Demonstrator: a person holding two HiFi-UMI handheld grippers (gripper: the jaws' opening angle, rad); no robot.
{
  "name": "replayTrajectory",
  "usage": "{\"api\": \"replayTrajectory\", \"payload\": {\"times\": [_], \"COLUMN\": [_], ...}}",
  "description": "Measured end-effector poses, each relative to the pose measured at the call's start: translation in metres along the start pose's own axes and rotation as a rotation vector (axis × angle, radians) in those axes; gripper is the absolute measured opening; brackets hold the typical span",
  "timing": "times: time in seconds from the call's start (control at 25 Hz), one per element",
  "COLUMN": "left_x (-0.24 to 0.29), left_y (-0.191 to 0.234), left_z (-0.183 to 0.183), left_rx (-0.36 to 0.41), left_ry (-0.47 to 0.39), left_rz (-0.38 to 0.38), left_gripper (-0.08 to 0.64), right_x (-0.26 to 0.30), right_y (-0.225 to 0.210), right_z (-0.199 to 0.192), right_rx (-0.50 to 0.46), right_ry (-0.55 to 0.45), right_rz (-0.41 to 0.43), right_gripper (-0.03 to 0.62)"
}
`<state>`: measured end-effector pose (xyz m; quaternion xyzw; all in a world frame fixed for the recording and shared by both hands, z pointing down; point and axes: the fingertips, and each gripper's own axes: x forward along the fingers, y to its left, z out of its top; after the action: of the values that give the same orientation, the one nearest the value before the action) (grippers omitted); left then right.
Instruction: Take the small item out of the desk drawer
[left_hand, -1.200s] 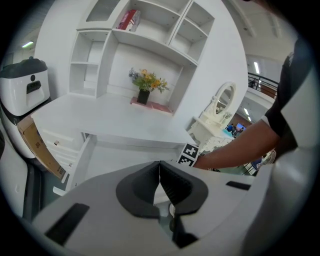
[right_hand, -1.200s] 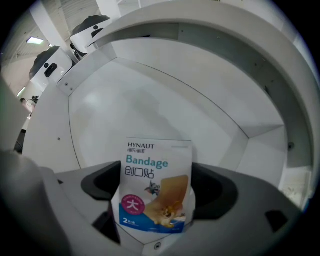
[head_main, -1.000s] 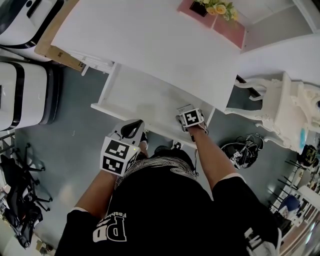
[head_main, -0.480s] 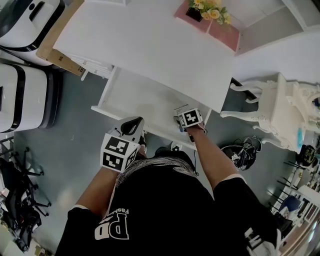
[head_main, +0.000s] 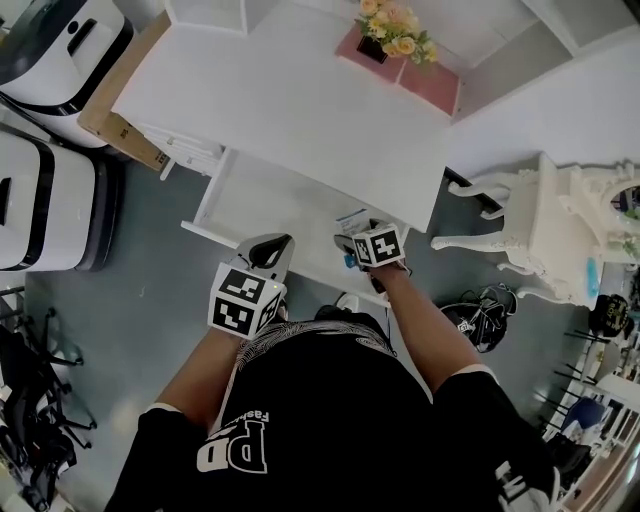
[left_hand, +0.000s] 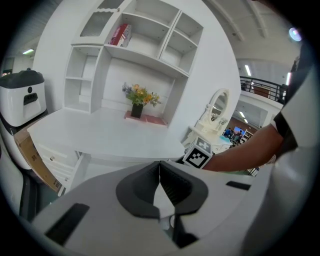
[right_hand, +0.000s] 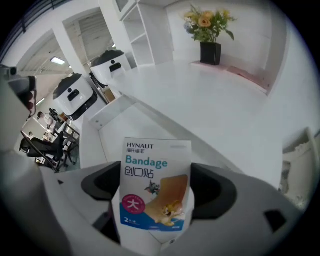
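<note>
Bandage packet (right_hand: 156, 170) in right claw (right_hand: 159, 192), above open drawer (head_main: 262, 195)

Open drawer under the tabletop's near edge, both tongs at its front.

The drawer (head_main: 262, 200) juts out from below the tabletop (head_main: 290, 100) toward the person. The right tongs (right_hand: 157, 192) are over the drawer's right end, with the bandage packet (right_hand: 156, 185) between their jaws. The left tongs (left_hand: 160, 187), jaws together, are just to their left at the drawer's front edge. A flower pot (head_main: 385, 30) stands at the tabletop's far right. A cardboard box (head_main: 115, 115) and two appliances (head_main: 50, 60) lie to its left, a chair (head_main: 540, 230) to its right.
</note>
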<state>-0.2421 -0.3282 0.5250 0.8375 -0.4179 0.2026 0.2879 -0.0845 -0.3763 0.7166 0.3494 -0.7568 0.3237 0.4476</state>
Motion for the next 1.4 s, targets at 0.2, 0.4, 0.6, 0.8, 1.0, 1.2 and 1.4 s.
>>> {"api": "replayTrajectory", "payload": {"times": [0.2, 0.4, 0.6, 0.8, 1.0, 1.2, 1.4], "left_x": [0.007, 0.008, 0.009, 0.011, 0.006, 0.006, 0.006], "left_y": [-0.019, -0.050, -0.070, -0.082, -0.094, -0.120, -0.132], "left_z": [0.012, 0.019, 0.019, 0.026, 0.048, 0.072, 0.084], "left_rx": [0.015, 0.028, 0.056, 0.079, 0.093, 0.112, 0.121], "left_ry": [-0.028, -0.045, -0.035, -0.037, -0.084, -0.139, -0.175], "left_rz": [-0.013, -0.047, -0.069, -0.066, -0.077, -0.098, -0.110], "left_gripper": [0.015, 0.015, 0.015, 0.015, 0.015, 0.015, 0.015], "right_x": [-0.044, -0.098, -0.143, -0.183, -0.227, -0.273, -0.300], "right_y": [0.014, 0.032, 0.044, 0.045, 0.039, 0.031, 0.023], "right_z": [0.025, 0.044, 0.060, 0.065, 0.071, 0.069, 0.066], "right_rx": [0.021, 0.039, 0.050, 0.087, 0.122, 0.121, 0.156], "right_ry": [-0.133, -0.263, -0.381, -0.490, -0.598, -0.691, -0.766], "right_rz": [0.068, 0.128, 0.180, 0.220, 0.245, 0.247, 0.251], "right_gripper": [0.430, 0.430, 0.430, 0.430, 0.430, 0.430, 0.430]}}
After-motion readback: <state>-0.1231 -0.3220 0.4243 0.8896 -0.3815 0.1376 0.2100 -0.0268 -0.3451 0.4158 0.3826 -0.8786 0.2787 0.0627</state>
